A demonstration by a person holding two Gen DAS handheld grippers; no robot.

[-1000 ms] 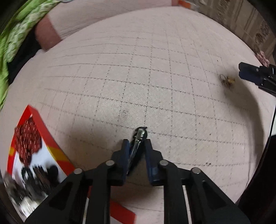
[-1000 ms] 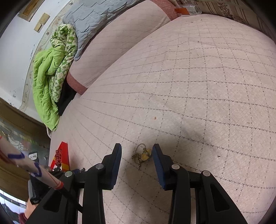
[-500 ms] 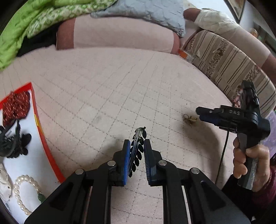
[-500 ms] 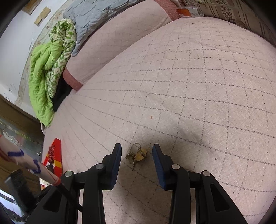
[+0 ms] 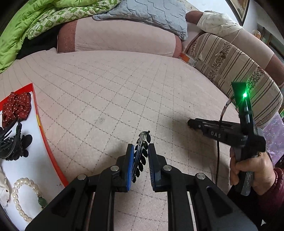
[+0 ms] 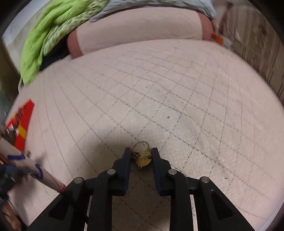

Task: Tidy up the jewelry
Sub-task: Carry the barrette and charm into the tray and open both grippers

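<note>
My left gripper (image 5: 140,147) is shut on a black leaf-shaped hair clip (image 5: 142,138) with a silver bar, held just above the quilted pink bed cover (image 5: 110,92). My right gripper (image 6: 141,151) points down at the cover, and its jaws are closing on a gold fan-shaped pendant (image 6: 143,160) with a short chain. Both pads touch the pendant's sides. In the left wrist view the right gripper (image 5: 190,123) is at the right with its tips on the cover, and the pendant is hidden. At the left lies a red-rimmed white tray (image 5: 42,135).
The tray holds a red dotted scrunchie (image 5: 16,106), a black hair claw (image 5: 14,144) and a pearl bracelet (image 5: 17,200). A pink bolster (image 5: 120,37), a green blanket (image 5: 26,19) and a grey quilt (image 5: 152,14) line the back. A striped cushion (image 5: 230,65) borders the right.
The right jaws have narrowed onto the gold pendant, and that view has rolled and blurred. The left gripper tipped upward with the clip still in it, then held still.
</note>
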